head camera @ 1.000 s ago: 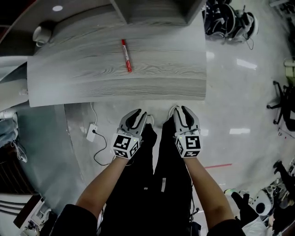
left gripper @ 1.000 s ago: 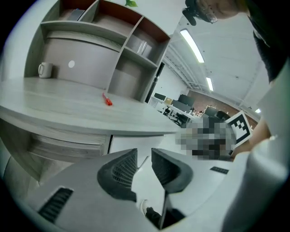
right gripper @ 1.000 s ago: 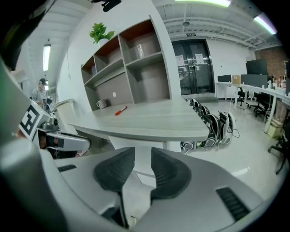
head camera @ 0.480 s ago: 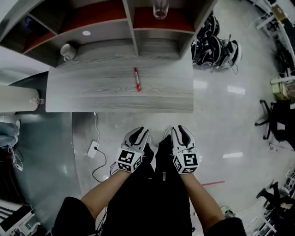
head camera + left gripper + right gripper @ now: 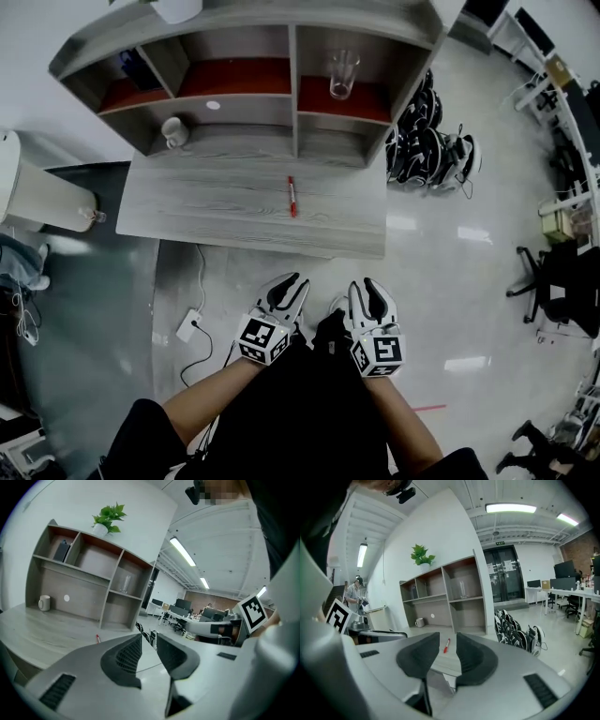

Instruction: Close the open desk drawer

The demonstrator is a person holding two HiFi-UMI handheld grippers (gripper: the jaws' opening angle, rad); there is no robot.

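Approach step: left gripper (image 5: 292, 280), right gripper (image 5: 366, 284) released and empty; desk (image 5: 216, 206) ahead. Next: locate drawer front, push shut.

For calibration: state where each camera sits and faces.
Head view: on the head, steeply down at desk and pen; forearms, left tool, right tool show.
Left gripper view: on left tool, facing the shelves past its jaws; right tool at right.
Right gripper view: on right tool, same facing; left tool at left.
All share the pen.
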